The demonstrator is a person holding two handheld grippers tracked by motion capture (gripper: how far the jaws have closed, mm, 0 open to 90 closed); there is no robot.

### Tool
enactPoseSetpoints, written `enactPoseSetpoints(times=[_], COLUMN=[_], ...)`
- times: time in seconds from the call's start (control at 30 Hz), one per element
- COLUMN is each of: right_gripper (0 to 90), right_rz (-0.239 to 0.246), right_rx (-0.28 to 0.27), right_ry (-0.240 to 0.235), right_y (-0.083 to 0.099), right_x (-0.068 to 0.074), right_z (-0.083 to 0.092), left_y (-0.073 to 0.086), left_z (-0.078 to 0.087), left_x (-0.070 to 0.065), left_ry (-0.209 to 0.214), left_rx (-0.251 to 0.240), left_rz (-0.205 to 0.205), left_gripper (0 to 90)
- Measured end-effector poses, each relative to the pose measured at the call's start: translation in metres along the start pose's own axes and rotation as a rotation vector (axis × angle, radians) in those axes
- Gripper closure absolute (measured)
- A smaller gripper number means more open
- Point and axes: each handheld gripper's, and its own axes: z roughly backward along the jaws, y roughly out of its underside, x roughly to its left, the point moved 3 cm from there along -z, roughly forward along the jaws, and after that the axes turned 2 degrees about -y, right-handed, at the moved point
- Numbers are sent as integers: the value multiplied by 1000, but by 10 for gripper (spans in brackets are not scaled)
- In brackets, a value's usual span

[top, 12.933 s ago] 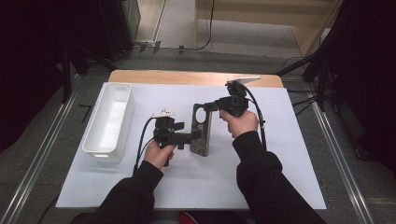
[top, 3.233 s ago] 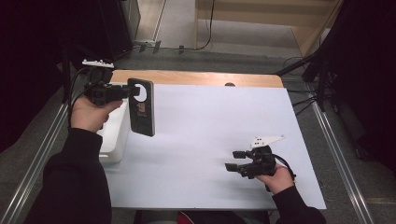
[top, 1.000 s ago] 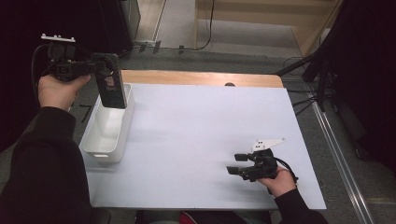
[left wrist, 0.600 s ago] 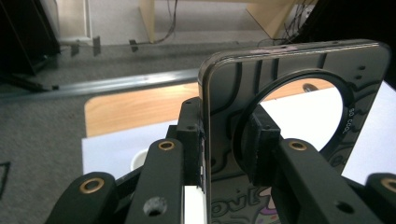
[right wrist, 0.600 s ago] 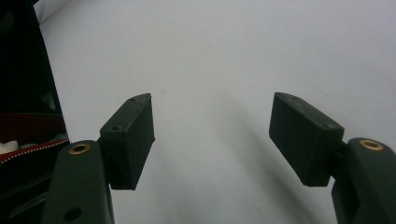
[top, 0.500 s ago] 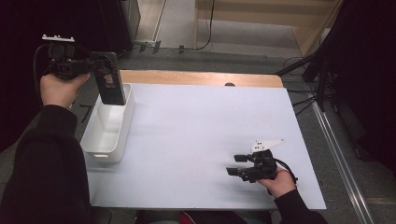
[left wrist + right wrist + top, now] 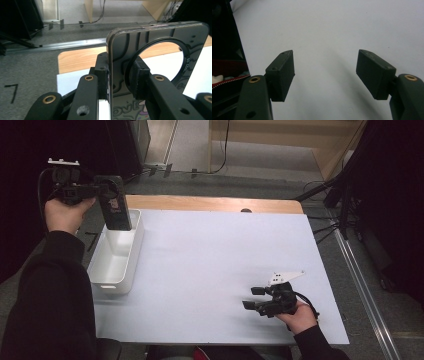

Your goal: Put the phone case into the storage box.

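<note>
Our left hand-held gripper (image 7: 102, 192) pinches the dark plate with a round hole (image 7: 116, 209) upright above the white bin (image 7: 116, 262), ready for dropping; our right hand-held gripper (image 7: 252, 298) rests wide open and empty on the desk (image 7: 210, 255).

The left hand (image 7: 64, 212) is raised at the far left, forearm in a dark sleeve reaching up from the near edge, and its left gripper (image 7: 102, 194) points level toward the right with both pads (image 7: 137, 80) clamped tight. The right hand (image 7: 299, 314) rests low at the near right, and the right gripper (image 7: 252, 298) points left, its jaws standing wide apart.
</note>
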Motion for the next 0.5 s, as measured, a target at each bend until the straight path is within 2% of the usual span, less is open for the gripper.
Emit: enactPoseSetpoints(times=[0.5], right_gripper=[299], right_rz=[0], right_rx=[-3], right_ry=[0], right_y=[1], right_x=[1], right_z=[0], left_y=[-2], left_z=[-28], left_x=[0], left_ry=[-10], left_rx=[3], left_rz=[16], left_gripper=[714])
